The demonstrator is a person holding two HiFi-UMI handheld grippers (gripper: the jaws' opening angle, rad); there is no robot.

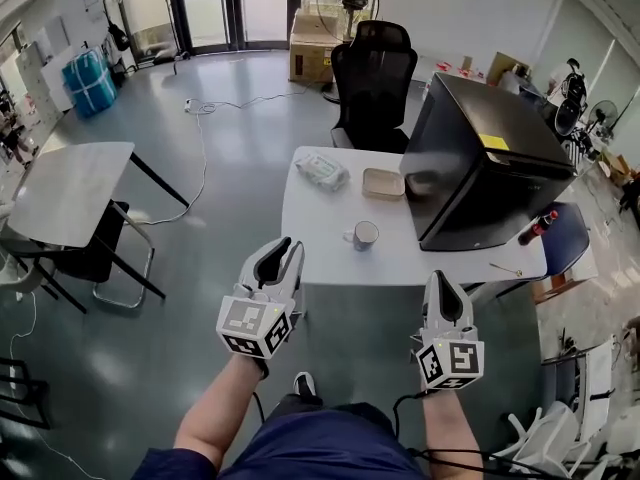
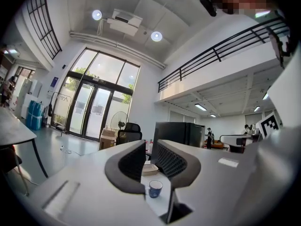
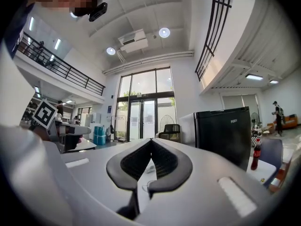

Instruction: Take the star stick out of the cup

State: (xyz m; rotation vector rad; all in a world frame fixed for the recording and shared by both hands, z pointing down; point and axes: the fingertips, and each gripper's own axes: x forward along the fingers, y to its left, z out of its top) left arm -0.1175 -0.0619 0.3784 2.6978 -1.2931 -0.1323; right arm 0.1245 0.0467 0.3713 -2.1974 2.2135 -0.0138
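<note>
Cup (image 1: 362, 235): a mug with a handle, upright on the white table (image 1: 315, 223), just right of centre in the head view. It appears again low in the left gripper view (image 2: 155, 189), seen through the gap between that gripper's jaws.
Star stick: it cannot be made out in any view, and the mug's mouth is too small to tell what it holds.
Thin object (image 1: 505, 268): lies flat near the table's right edge. It is too small to identify.
Left gripper (image 1: 285, 248): lower centre-left of the head view, short of the table's near edge and well apart from the mug. Its jaws (image 2: 151, 147) are spread with a narrow gap and hold nothing.
Right gripper (image 1: 441, 278): lower right of centre, at the table's near edge. Its jaws (image 3: 151, 142) are pressed together at the tips, with nothing pinched.
Wipes pack (image 1: 322, 172): on the table's far left part.
Shallow tray (image 1: 383, 183): just right of the pack and beyond the mug.
Black cabinet (image 1: 480, 163): covers the table's right half.
Office chair (image 1: 373, 78): black, behind the table in the upper centre.
Bottle (image 1: 537, 228): red-capped, at the cabinet's right.
</note>
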